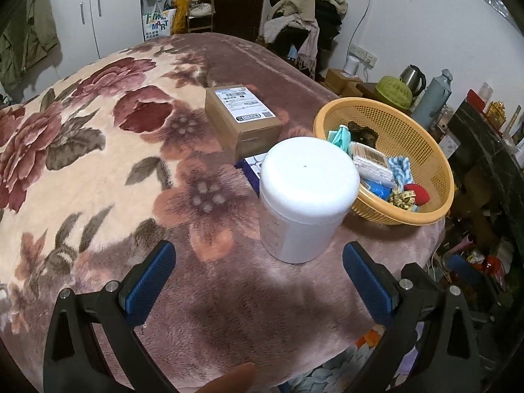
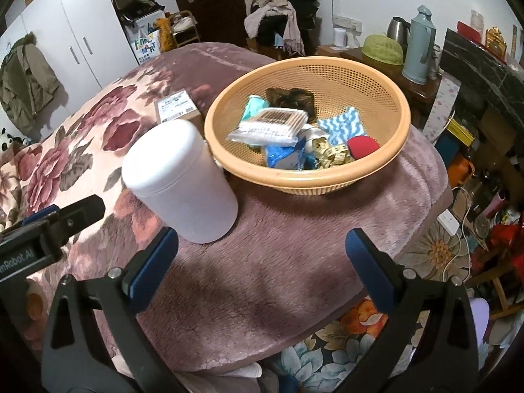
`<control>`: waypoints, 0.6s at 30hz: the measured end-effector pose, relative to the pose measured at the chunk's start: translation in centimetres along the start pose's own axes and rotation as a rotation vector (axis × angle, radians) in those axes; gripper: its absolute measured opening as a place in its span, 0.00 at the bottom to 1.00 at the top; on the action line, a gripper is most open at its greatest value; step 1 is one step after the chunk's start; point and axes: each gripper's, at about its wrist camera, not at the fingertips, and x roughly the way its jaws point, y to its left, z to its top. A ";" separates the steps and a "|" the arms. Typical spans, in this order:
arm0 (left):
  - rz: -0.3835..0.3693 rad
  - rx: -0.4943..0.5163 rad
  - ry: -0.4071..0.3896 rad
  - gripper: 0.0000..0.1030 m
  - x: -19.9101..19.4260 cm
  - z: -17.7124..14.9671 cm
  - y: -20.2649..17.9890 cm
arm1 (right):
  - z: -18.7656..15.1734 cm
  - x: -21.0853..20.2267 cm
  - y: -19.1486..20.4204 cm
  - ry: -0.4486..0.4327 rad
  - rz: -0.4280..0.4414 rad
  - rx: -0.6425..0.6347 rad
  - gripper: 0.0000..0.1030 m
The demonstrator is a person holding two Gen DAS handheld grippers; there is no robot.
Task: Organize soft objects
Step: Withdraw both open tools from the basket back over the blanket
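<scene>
Hovering wide open and empty, left tongs (image 1: 258,275) and right tongs (image 2: 262,255) flank the white jar (image 1: 306,196).

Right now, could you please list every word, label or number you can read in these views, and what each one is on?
"FAMILY MART" in coloured letters: shopping bag by the wardrobe.
"...nRobot.AI", cut off at the frame edge: left gripper, seen from the right wrist.
Shipping label on the cardboard box: too small to read.
White jar: side print too blurred.

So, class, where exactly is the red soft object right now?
The red soft object lies inside the orange basket, against its right-hand near wall in the right wrist view, beside the yellow tape measure and just below the blue-and-white cloth.
</scene>
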 end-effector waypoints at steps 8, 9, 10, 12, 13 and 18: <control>-0.004 -0.002 0.005 0.99 -0.1 -0.7 0.7 | -0.6 -0.6 1.4 -0.015 -0.014 -0.031 1.00; -0.005 -0.002 0.005 0.99 -0.2 -0.8 0.7 | -0.6 -0.6 1.4 -0.015 -0.016 -0.032 1.00; -0.007 -0.002 0.006 0.99 -0.2 -0.9 0.8 | -0.6 -0.6 1.4 -0.014 -0.017 -0.032 1.00; -0.010 -0.003 0.005 0.99 -0.3 -1.0 1.0 | -0.8 -0.6 1.6 -0.012 -0.016 -0.034 1.00; -0.010 -0.003 0.007 0.99 -0.2 -1.0 1.0 | -0.8 -0.7 1.7 -0.011 -0.018 -0.036 1.00; -0.015 -0.003 0.000 0.99 -0.6 -1.2 1.5 | -1.2 -0.9 2.7 -0.011 -0.021 -0.049 1.00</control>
